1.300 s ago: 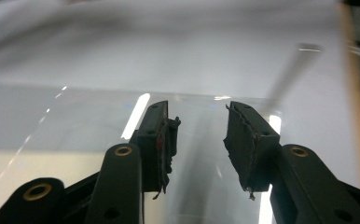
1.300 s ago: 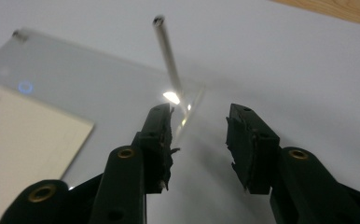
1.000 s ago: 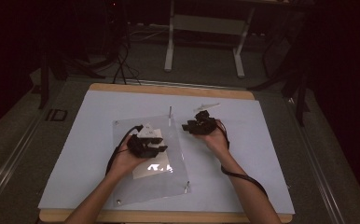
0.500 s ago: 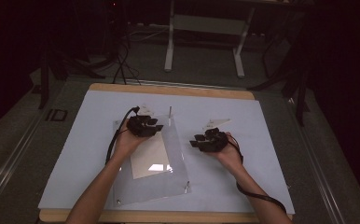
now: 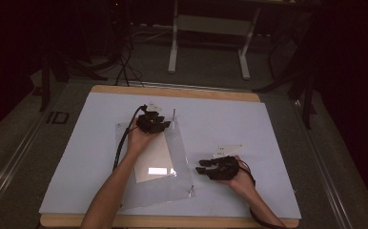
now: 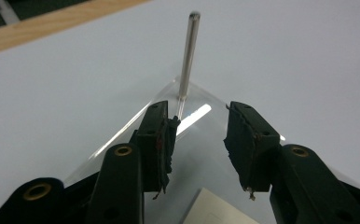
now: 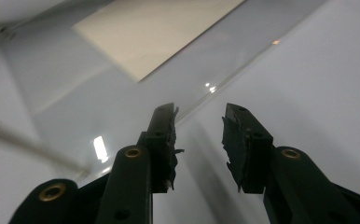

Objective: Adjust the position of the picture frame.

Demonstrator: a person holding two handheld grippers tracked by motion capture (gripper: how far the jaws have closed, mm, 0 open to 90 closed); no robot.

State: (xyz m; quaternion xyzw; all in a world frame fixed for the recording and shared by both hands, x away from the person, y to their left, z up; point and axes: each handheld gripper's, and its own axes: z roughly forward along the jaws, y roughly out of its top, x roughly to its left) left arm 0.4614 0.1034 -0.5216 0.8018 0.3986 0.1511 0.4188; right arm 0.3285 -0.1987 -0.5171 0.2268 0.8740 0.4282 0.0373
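Since the earlier frame your right gripper point(image 5: 202, 167) has drawn back off the clear sheet point(image 5: 179, 157), now just beside its right edge, jaws parted, holding nothing. Your left gripper point(image 6: 199, 128) sits at the sheet's far corner, jaws open, empty, near the metal pin point(image 6: 188, 56). White paper point(image 5: 152, 160) lies under the sheet. No legible writing.
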